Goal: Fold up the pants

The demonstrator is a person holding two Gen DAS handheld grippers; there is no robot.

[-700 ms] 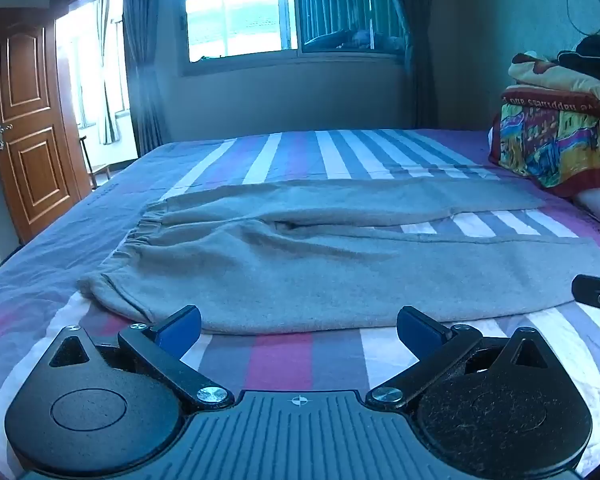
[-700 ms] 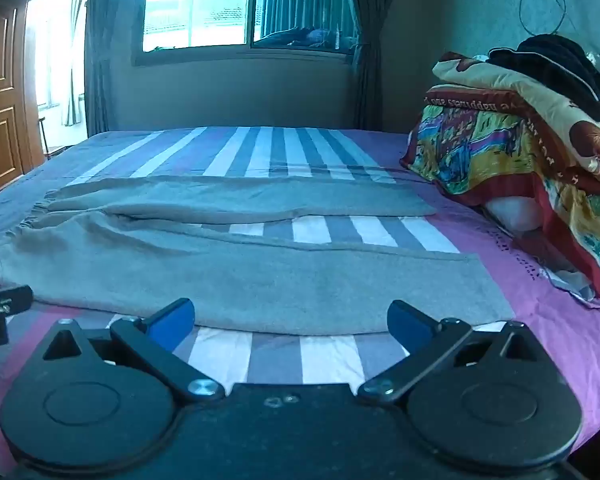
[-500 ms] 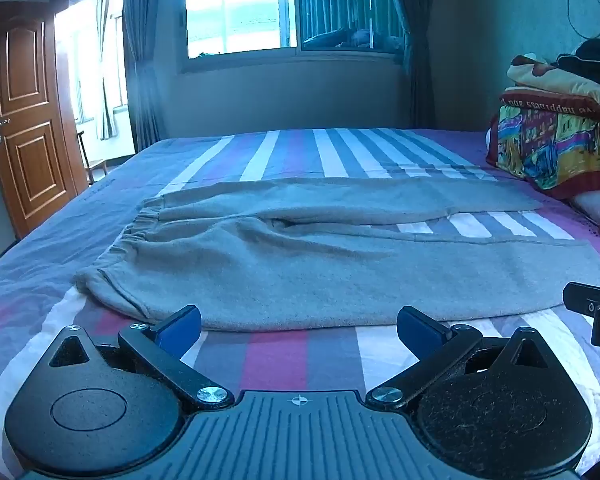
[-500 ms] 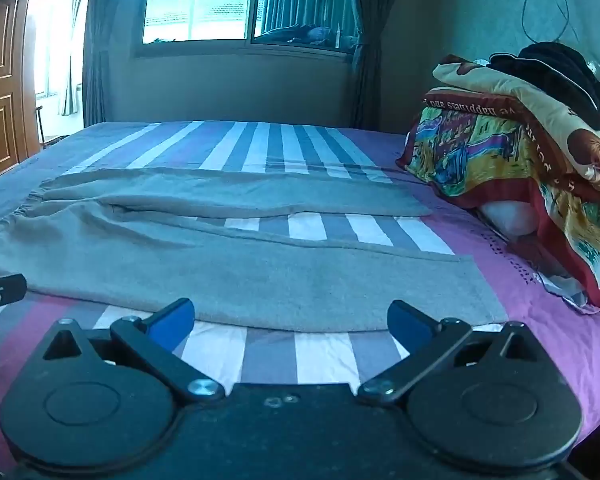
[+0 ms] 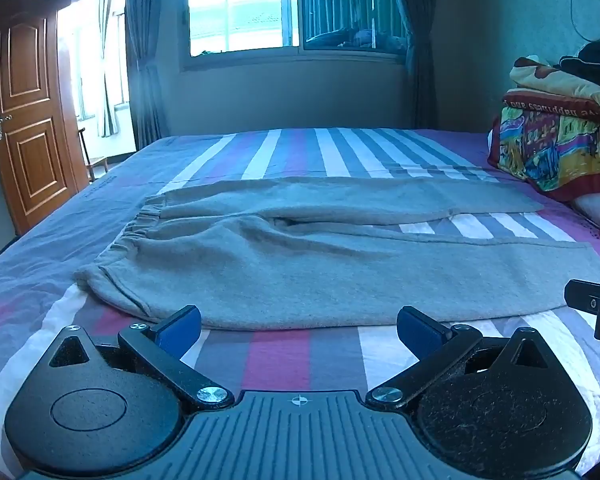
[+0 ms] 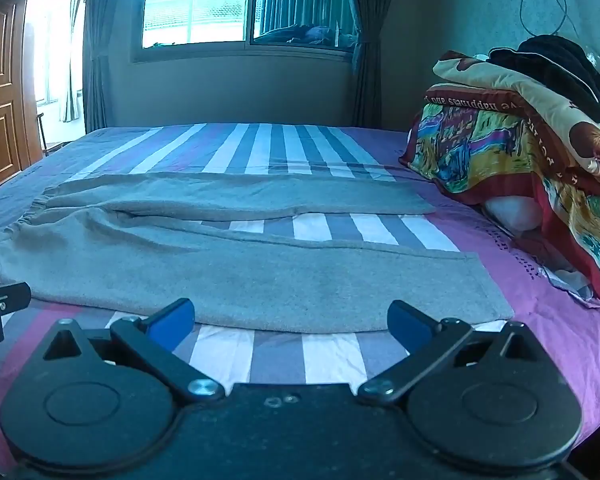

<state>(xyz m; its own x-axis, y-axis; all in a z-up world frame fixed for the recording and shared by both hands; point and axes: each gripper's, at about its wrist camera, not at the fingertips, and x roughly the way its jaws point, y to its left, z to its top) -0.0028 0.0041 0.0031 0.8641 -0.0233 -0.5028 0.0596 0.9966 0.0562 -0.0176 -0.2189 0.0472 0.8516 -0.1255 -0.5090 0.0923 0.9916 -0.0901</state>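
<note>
I have both tools over the near edge of the bed [image 5: 284, 148], which wears a sheet striped in blue, white and pink. My left gripper [image 5: 299, 326] has its blue pads [image 5: 180, 326] spread as wide as they go, with nothing between them but sheet. My right gripper [image 6: 290, 322] is the same: jaws fully apart, gripping nothing.

The grey sweatpants [image 5: 320, 264] lie flat across the bed, unfolded. The elastic waistband [image 5: 140, 224] is toward the left, and the two legs run off to the right, parting in a narrow V that shows the stripes between them. In the right wrist view the near leg's cuff [image 6: 488, 292] ends just past my right-hand pad. The near hem of the pants sits just beyond the fingertips of both grippers, not touching them.

Compared with the pictures from a moment ago, the pants have not shifted or changed shape. Both views have eased slightly: the near hem now sits a touch higher and farther above the pads, and more bare sheet shows between pads and cloth. The right gripper's tip at the right edge of the left view has stayed at about the same spot. Both jaws were wide then and are wide now.

A heap of colourful blankets [image 6: 520, 140] sits at the right by the wall, a white pillow [image 6: 512, 212] peeking from under it. A wooden door [image 5: 28, 112] stands at the far left and a bright window [image 5: 244, 12] straight ahead.
</note>
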